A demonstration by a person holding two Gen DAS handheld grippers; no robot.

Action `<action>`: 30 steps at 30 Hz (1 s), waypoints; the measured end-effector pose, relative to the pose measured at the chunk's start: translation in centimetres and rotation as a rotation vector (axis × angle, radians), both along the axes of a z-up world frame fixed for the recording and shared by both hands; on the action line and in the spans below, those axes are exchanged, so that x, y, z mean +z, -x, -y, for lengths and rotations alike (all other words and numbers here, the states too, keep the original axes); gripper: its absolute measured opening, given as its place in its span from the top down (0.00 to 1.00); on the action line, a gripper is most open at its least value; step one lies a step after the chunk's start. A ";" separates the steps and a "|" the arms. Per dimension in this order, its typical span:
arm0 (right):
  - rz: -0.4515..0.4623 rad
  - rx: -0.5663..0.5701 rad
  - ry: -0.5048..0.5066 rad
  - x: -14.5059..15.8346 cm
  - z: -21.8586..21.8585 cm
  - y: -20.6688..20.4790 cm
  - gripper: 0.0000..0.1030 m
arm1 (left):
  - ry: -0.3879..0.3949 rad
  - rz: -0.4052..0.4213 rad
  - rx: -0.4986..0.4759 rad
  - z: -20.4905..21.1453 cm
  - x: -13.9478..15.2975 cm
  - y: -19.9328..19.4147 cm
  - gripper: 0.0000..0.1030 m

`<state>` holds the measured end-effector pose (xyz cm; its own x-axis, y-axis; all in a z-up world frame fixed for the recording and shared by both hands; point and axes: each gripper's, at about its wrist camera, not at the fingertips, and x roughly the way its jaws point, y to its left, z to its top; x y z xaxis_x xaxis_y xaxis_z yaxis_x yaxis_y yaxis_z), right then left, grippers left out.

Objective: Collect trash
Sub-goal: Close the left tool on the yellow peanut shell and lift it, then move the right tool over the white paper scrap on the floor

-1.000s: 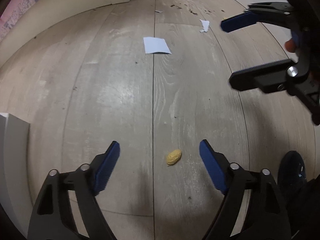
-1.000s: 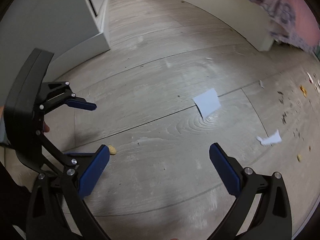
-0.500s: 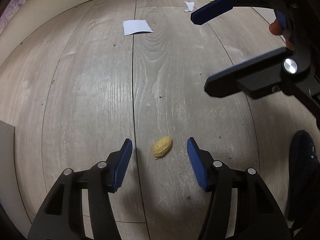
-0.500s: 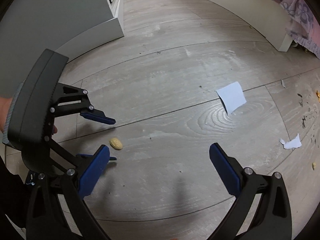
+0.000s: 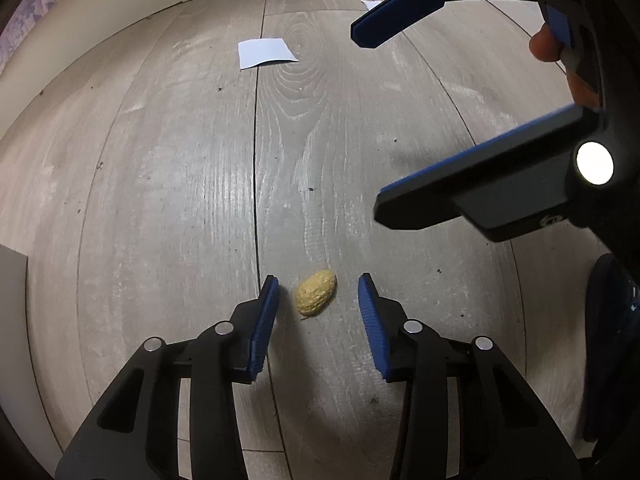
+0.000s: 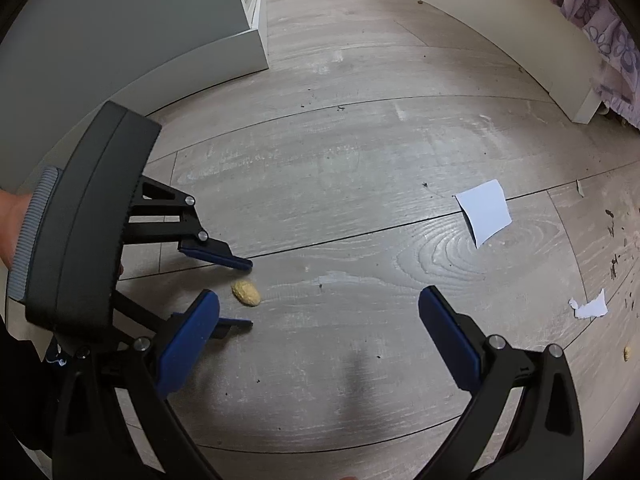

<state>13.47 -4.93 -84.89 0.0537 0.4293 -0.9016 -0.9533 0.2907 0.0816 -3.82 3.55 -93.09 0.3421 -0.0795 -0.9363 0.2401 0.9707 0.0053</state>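
A yellow peanut shell [image 5: 316,292] lies on the grey wood floor [image 5: 160,200]. My left gripper [image 5: 318,280] points down at it with one blue pad on each side. Its jaws are closing, and a gap shows between each pad and the shell. In the right wrist view the same shell [image 6: 246,293] sits between the left gripper's fingertips [image 6: 249,293]. My right gripper [image 6: 319,294] hangs wide open over bare floor to the right of the shell, with nothing between its fingers. It also shows in the left wrist view as the right gripper [image 5: 368,120].
A white paper square [image 6: 484,212] and a torn paper scrap [image 6: 588,307] lie farther off, with dark crumbs and another small shell [image 6: 627,353] near them. A white cabinet [image 6: 160,32] stands at the left and a bed frame [image 6: 520,40] at the back right.
The left gripper has sunk toward the floor and its jaws have narrowed around the peanut shell. The right gripper has come down too and has stayed wide open.
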 end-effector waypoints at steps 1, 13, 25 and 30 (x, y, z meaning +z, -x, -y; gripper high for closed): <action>0.000 -0.002 0.001 0.0 0.0 0.0 0.06 | 0.001 0.002 0.003 0.0 0.0 0.1 0.65; 0.001 -0.026 0.004 0.0 0.3 -0.2 0.06 | -0.006 0.030 0.009 0.4 0.3 1.1 0.83; 0.009 -0.057 0.006 0.1 0.4 -0.6 0.06 | 0.000 0.063 0.039 0.1 1.6 0.9 0.84; -0.017 -0.214 -0.014 1.5 1.8 -2.8 0.06 | 0.006 0.072 0.070 -0.9 3.7 -0.1 0.84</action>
